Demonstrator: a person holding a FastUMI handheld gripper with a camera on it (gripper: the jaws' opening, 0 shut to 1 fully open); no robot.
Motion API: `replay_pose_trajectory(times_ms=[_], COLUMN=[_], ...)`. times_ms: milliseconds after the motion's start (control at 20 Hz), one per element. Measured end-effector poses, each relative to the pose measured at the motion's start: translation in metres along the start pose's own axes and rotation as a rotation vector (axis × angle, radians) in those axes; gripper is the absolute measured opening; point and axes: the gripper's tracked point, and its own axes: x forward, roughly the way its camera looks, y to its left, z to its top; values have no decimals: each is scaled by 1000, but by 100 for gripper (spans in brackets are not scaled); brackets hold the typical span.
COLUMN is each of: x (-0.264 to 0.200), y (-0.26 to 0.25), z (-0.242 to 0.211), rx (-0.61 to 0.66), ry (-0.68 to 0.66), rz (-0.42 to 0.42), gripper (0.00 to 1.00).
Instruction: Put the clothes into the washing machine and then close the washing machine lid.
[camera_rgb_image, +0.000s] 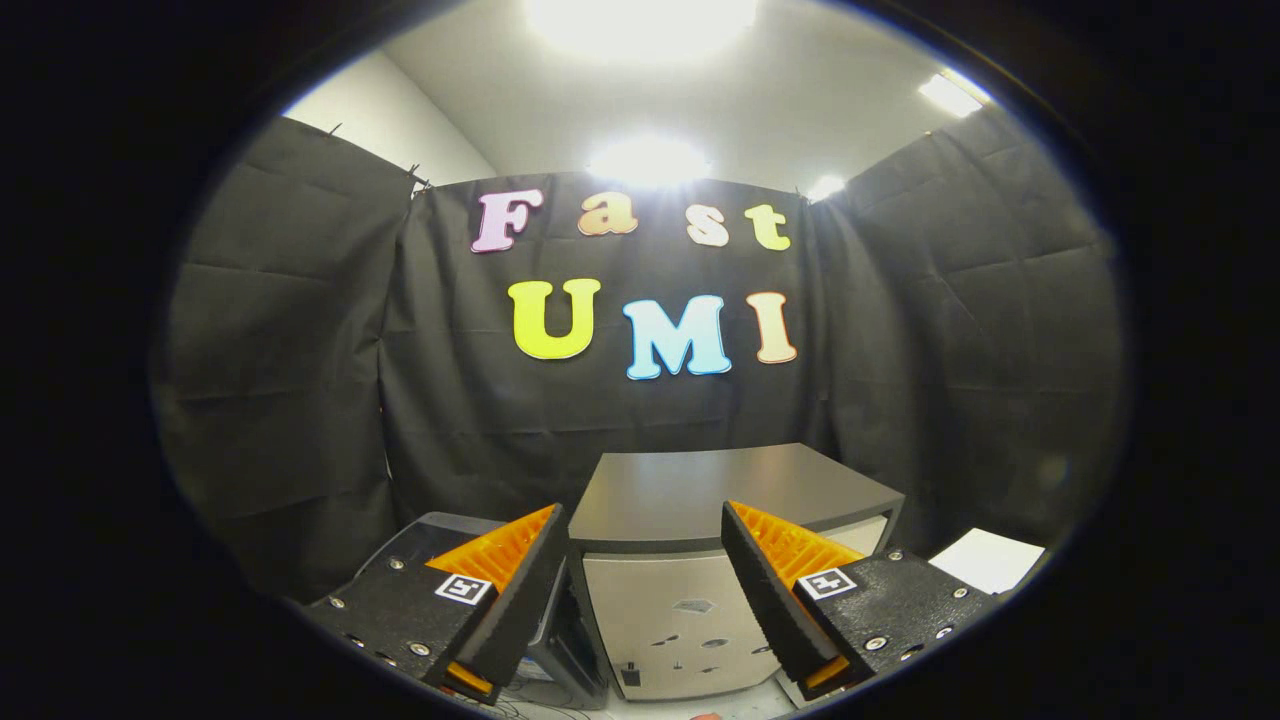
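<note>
Booth wall (300, 330) of black cloth at the back; washing machine (690, 610) stands dead ahead at 12 o'clock from the gripper (643, 515), seen betw. the two fingers, pale front facing the cam; its dark lid (700, 485) lies flat and down.

Claw is spread wide, nothing pinched, held above and short of the machine.

Dark low box (425, 530) sits at 10 o'clock of the machine, half behind the left finger; white sheet (988, 560) at 3 o'clock.

Can't make out any clothes, so can't tell if they're inside; lid-down fits a load yet to go in and equally a load in and shut.

Judgement: whichever it is, keep the fingers apart and level w/ the lid's front edge, approach straight along 12 o'clock, and don't clip the box.
</note>
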Motion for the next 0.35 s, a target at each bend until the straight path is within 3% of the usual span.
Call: replay_pose_trajectory(times_ms=[350], x=[-26], y=[-13], z=[0], rx=[8], ry=[-10], rz=[-8], gripper=[96])
